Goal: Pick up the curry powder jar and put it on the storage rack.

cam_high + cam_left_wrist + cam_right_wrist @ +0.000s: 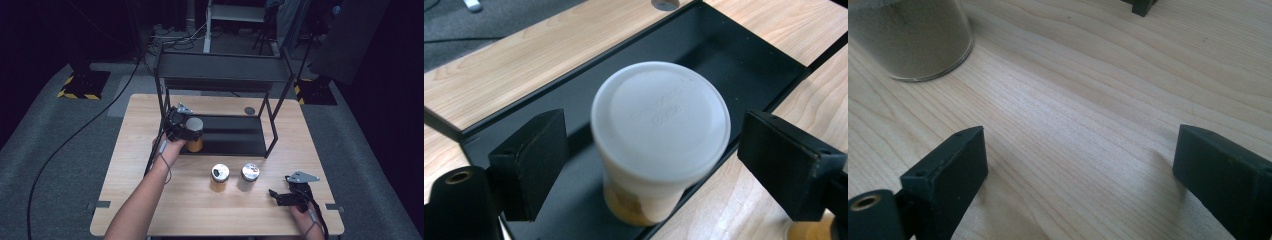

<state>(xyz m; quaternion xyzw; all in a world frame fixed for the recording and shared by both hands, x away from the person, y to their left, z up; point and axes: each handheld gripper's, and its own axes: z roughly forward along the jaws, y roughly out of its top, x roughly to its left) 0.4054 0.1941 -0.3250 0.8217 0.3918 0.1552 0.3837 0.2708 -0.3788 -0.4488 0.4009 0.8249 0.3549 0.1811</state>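
The light wooden desk (150, 195) carries a black metal rack (225, 70) standing at its far half. 2 jars (220, 176) with silver lids stand side by side on the bare wood in front of the rack.

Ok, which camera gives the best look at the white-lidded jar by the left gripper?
The left gripper view: the white-lidded jar is large between the open jaws of the left gripper, over the black shelf tray. The high view shows the jar small, partly hidden by that gripper.
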